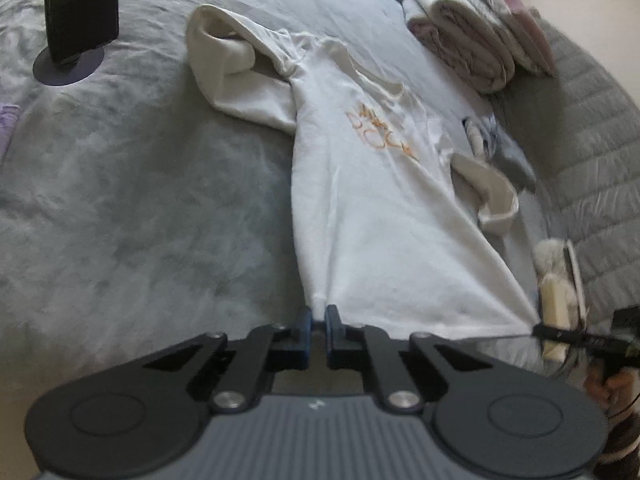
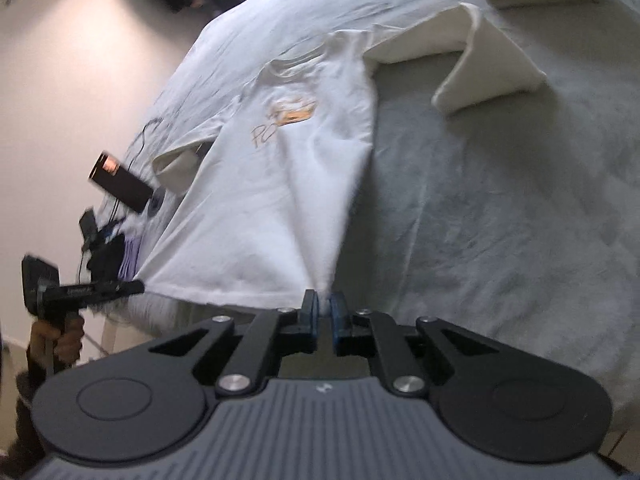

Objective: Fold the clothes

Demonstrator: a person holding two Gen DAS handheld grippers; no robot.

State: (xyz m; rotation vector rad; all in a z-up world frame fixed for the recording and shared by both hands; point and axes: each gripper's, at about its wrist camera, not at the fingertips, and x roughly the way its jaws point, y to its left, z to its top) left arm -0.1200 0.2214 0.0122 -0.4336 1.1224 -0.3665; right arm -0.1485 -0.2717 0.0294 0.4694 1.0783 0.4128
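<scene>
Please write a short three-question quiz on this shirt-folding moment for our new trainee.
1. True or false: both grippers are shut on the hem of the white T-shirt.
2. What colour is the print on the shirt's chest?
A. orange
B. green
C. black
3. Fill in: beyond the shirt, by its collar end, lies a stack of folded ____.

Key
1. True: the left gripper pinches one bottom corner, the right gripper the other, and the cloth is pulled taut to each.
2. A
3. Bedding, pink and white.
</scene>
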